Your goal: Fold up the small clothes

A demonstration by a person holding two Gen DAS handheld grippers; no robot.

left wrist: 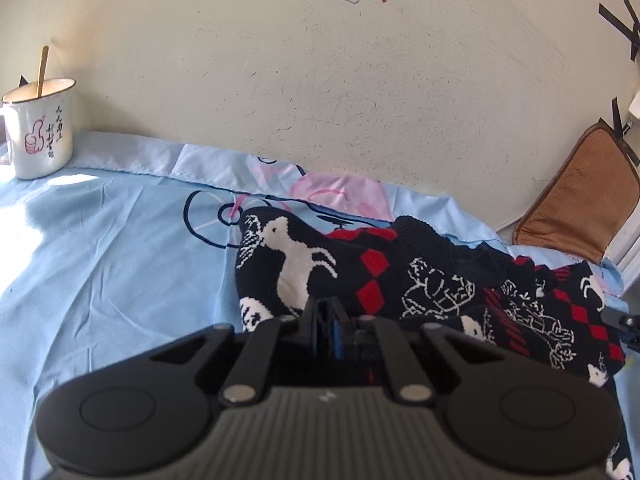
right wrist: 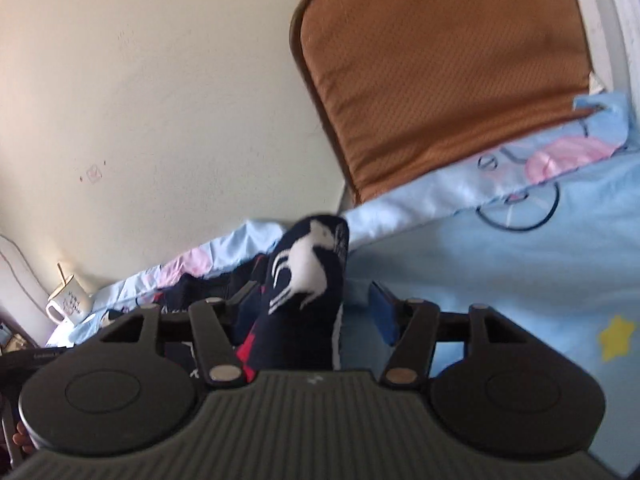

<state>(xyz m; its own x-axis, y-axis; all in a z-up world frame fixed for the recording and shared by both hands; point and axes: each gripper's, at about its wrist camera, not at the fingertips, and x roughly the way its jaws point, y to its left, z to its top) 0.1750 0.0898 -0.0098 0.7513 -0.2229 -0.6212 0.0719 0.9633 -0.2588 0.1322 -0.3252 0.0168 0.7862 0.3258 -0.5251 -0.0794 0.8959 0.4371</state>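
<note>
The black knit garment (left wrist: 400, 276), patterned with white animals and red diamonds, lies rumpled on the light blue sheet (left wrist: 100, 248) near the far wall. The left gripper (left wrist: 328, 320) has its 2 fingers pressed together at the garment's near edge; whether fabric is pinched, I cannot tell. The right gripper (right wrist: 308, 300) stands apart, a raised fold of garment between its fingers; a mug (left wrist: 40, 128) sits far left.
</note>
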